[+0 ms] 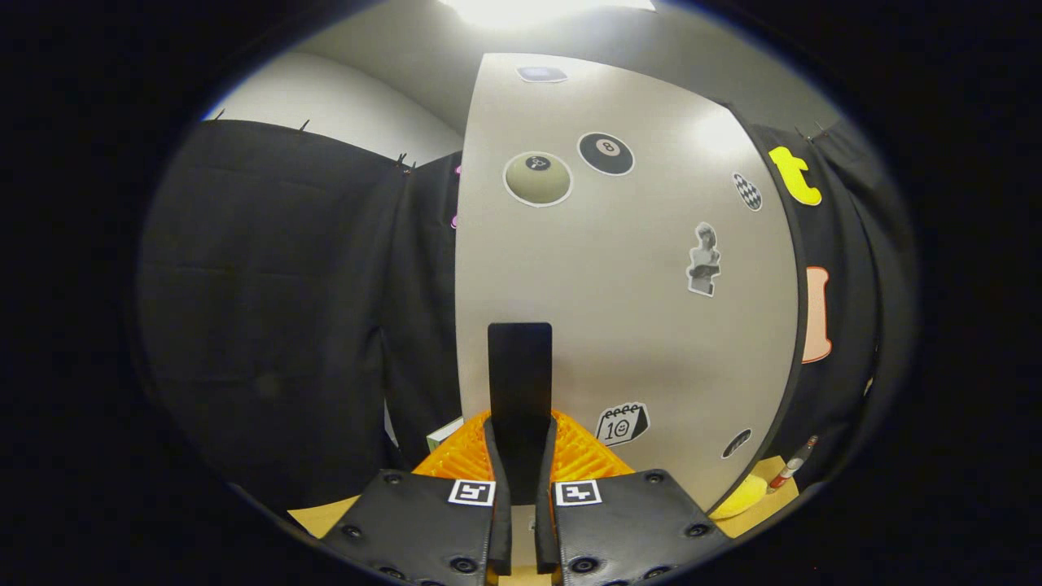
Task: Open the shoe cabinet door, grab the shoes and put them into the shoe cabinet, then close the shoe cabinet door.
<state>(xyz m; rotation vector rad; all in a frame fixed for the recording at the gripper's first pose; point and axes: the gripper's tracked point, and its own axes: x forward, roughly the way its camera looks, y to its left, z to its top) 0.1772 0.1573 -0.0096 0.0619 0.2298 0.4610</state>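
The shoe cabinet door (627,325) is a pale grey panel dotted with stickers, and it stands straight ahead and very close. Its black vertical handle (519,366) rises from between my fingers. My gripper (521,456) is shut on the lower part of that handle, with one finger pressing on each side. The door's left edge stands against the black cloth wall. I cannot tell from here how far the door is swung.
A small white and green box (444,433) sits low to the left of the fingers. Past the door's lower right corner, a yellow object (745,495) and a red and white marker-like item (791,466) lie on a tan surface (326,514).
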